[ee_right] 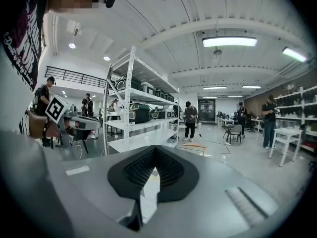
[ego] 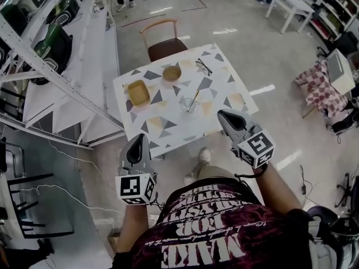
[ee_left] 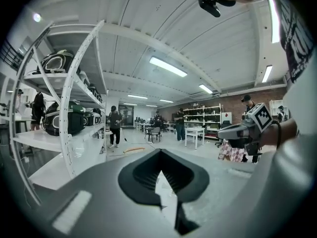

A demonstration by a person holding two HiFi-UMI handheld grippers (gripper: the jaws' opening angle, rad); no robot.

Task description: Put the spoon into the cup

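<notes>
Clear glass is seen in the cup [ego: 189, 105], thin dull metal in the spoon [ego: 195, 97]. A matt top is shown by the table [ego: 168, 130]. The tray [ego: 138, 93] and bowl [ego: 171, 73] look wooden. Smooth grey plastic is seen on the left gripper [ee_left: 159, 155] and right gripper [ee_right: 154, 150], with ribbed black pads [ee_right: 136, 170]. The floor [ego: 241, 15] is glossy.

White square tabletop [ego: 168, 125] with grey and tan triangles; clear glass cup [ego: 189, 104]; yellow-tan square dish [ego: 138, 92] at ten o'clock

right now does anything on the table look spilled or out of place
Nothing stands out. The spoon leans inside the cup, the square bowl and round bowl sit upright, and no spill shows on the table. Only the eyeglasses seem unrelated.
</notes>
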